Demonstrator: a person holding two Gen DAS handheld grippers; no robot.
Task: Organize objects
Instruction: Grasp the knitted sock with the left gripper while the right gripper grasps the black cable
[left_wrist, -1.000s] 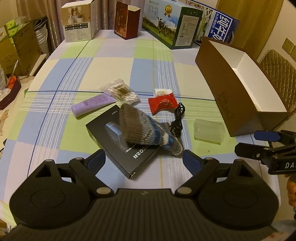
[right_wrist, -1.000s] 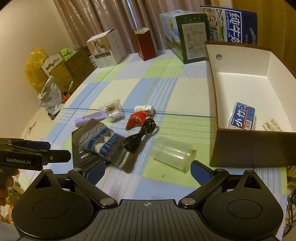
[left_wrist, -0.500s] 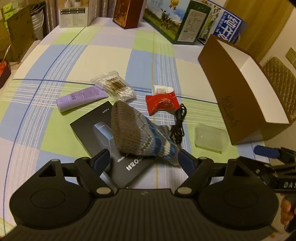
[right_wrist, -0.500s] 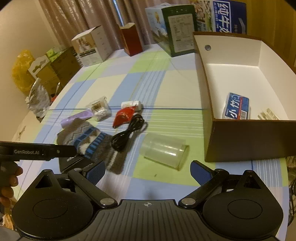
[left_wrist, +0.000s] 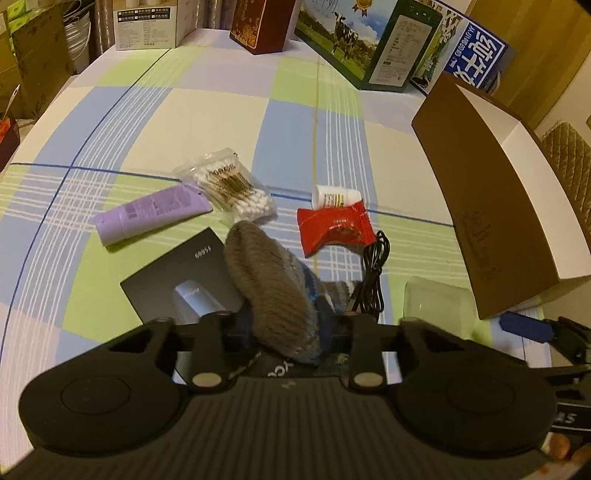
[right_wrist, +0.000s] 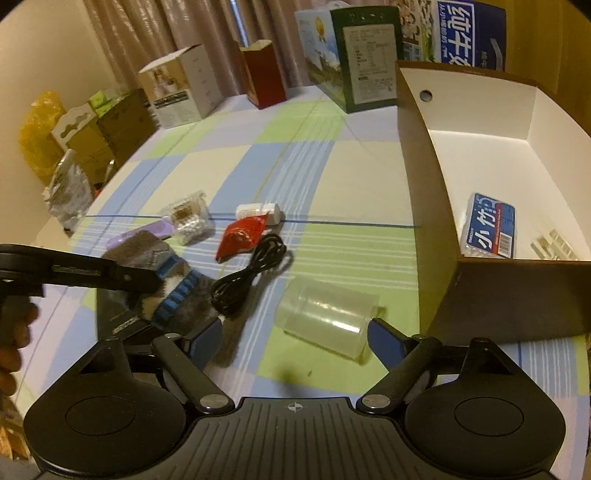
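Both grippers worked low over the checked tablecloth (left_wrist: 207, 110). The left gripper (left_wrist: 284, 328) had just closed, pinching the grey knitted sock (left_wrist: 269, 288) lying on a black box (left_wrist: 173, 280). The right gripper (right_wrist: 295, 336), jaws spread but narrowing, flanked the clear plastic cup (right_wrist: 328, 317) lying at nine o'clock of the brown box (right_wrist: 436, 206).

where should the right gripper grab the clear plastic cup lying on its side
Across the middle of its round wall, coming down from above. The clear plastic cup lies on its side on the tablecloth, open end toward the brown box, and the right gripper already straddles it with jaws open. Squeeze gently; thin walls probably flex.
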